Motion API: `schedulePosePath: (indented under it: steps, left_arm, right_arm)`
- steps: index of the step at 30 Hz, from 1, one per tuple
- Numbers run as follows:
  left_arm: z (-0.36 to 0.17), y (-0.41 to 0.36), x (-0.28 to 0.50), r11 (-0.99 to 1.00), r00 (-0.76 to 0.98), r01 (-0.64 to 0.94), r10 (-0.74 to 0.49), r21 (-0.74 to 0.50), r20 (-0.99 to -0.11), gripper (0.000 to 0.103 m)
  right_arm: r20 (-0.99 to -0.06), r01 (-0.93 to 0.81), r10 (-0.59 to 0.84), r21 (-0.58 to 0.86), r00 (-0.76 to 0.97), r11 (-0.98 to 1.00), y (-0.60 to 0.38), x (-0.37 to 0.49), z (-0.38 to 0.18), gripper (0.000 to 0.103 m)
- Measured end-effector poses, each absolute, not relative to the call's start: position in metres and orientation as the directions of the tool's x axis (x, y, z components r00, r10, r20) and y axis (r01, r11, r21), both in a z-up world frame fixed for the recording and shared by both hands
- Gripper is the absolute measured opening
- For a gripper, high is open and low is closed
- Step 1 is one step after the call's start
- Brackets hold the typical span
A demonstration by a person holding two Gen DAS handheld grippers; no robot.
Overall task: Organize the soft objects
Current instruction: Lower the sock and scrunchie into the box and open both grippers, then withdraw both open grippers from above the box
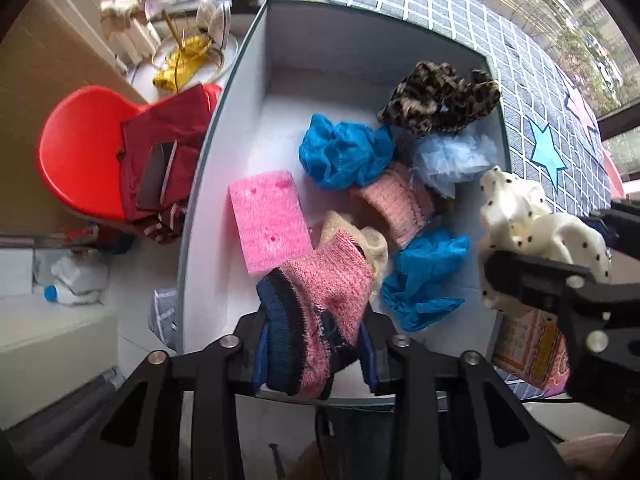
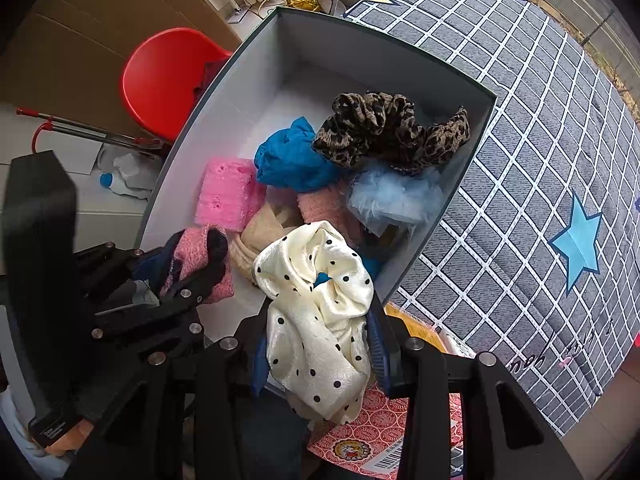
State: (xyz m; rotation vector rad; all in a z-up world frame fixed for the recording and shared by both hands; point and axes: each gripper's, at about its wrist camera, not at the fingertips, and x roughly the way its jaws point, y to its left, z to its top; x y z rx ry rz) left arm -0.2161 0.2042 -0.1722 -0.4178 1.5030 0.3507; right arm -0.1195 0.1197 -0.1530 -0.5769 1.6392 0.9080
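The left gripper [image 1: 316,356] is clamped on a fuzzy knit sock [image 1: 320,308], pink with navy bands, which it holds over the near end of the box [image 1: 224,128]. The right gripper [image 2: 320,352] is closed on a glossy cream scrunchie [image 2: 320,320] with black dots, gathered into soft folds, at the box's near right rim. The box is a rigid rectangle with smooth white walls. Inside lie a porous pink sponge [image 1: 270,222], a crinkled blue cloth [image 1: 344,150], a second blue cloth [image 1: 424,276], a leopard-print scrunchie [image 1: 440,100], a pale blue tulle puff [image 1: 456,158], a ribbed pink knit [image 1: 396,204] and a beige knit [image 1: 372,244]. The box sits on a grey checked cloth [image 2: 520,128] with a blue star [image 2: 578,240]. A glossy red chair [image 1: 80,152] stands beside the box.
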Motion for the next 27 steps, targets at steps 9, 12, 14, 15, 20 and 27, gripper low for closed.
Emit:
schedulePosePath:
  steps: [9, 12, 14, 15, 20, 27]
  left_arm:
    - [-0.142, 0.187, -0.216, 0.909, 0.102, -0.410, 0.125, 0.073, -0.987, 0.079]
    - [-0.131, 0.188, -0.217, 0.907, 0.162, -0.418, 0.026, -0.045, -0.987, 0.080]
    - [-0.128, 0.190, -0.218, 0.900, 0.178, -0.425, -0.023, -0.098, -0.984, 0.079]
    - [-0.128, 0.191, -0.217, 0.897, 0.178, -0.429, -0.030, -0.106, -0.983, 0.079]
    - [-0.128, 0.192, -0.215, 0.883, 0.167, -0.455, -0.042, -0.115, -0.985, 0.079]
    - [-0.131, 0.203, -0.226, 0.845, 0.182, -0.505, -0.093, -0.174, -0.979, 0.079]
  right_arm:
    - [-0.963, -0.762, 0.137, 0.269, -0.233, 0.589, 0.112, -0.117, -0.135, 0.088]
    - [-0.964, -0.763, 0.150, 0.264, -0.218, 0.590, 0.109, -0.116, -0.128, 0.088]
    - [-0.965, -0.763, 0.158, 0.261, -0.208, 0.591, 0.106, -0.116, -0.123, 0.088]
    - [-0.966, -0.764, 0.159, 0.259, -0.204, 0.592, 0.106, -0.116, -0.122, 0.088]
    - [-0.970, -0.771, 0.154, 0.244, -0.189, 0.589, 0.106, -0.116, -0.120, 0.088]
    - [-0.970, -0.765, 0.153, 0.241, -0.187, 0.597, 0.107, -0.117, -0.122, 0.088]
